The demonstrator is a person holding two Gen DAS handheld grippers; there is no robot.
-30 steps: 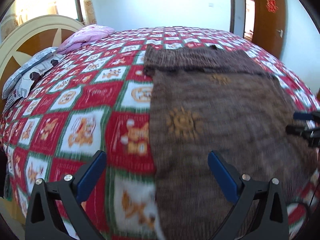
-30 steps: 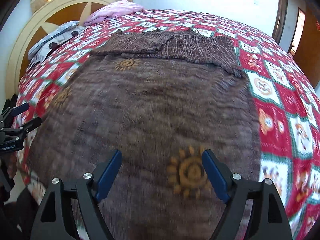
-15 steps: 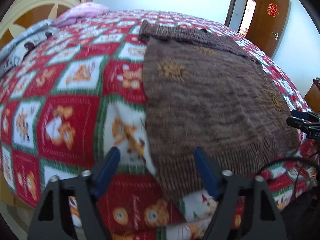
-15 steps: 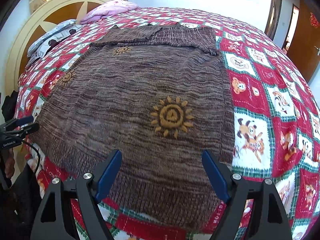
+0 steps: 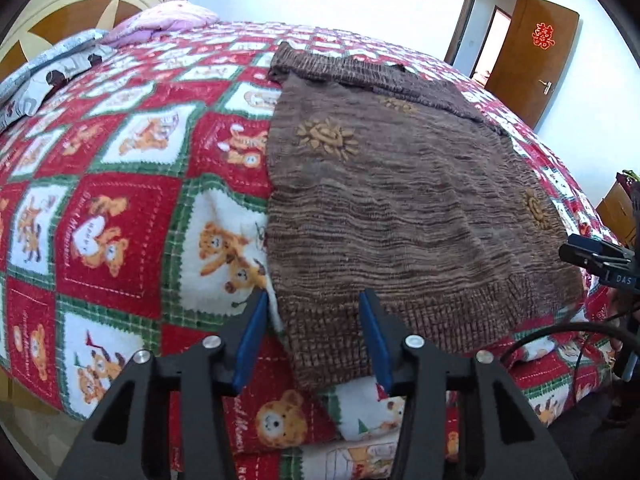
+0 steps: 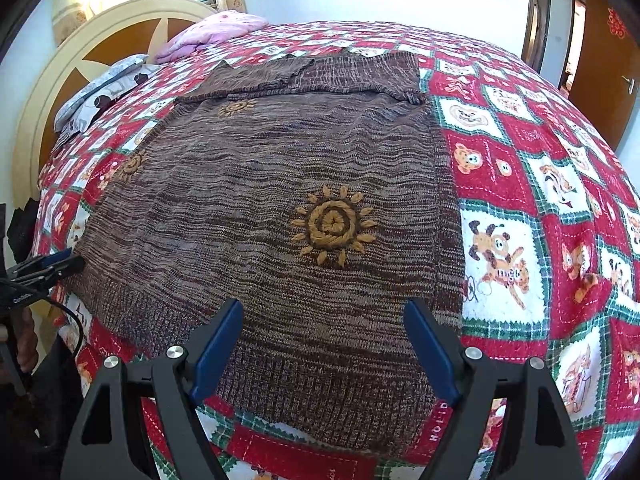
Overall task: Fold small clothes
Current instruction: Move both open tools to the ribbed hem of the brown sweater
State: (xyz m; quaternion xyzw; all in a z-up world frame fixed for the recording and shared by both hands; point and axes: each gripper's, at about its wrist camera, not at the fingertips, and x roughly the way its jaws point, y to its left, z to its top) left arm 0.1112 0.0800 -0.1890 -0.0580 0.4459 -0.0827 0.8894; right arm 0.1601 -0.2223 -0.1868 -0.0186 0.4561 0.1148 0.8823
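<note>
I see the brown sweater [image 6: 280, 208] spread flat on the teddy-bear blanket [image 5: 120, 216]; my left gripper [image 5: 312, 336] is closing around its near corner hem, pads not yet pressing. My right gripper [image 6: 324, 352] hangs wide above the ribbed hem, gripping nothing.

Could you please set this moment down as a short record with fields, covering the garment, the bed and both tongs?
garment: brown knitted sweater with orange sun motifs, lying flat, sleeves folded across its far end
surface: bed blanket with red, white and green bear squares
left tongs: closing around the sweater's near left hem corner, pads not yet pressing
right tongs: open over the ribbed hem near the right corner, holding nothing
far end: pink pillow, cream headboard
</note>
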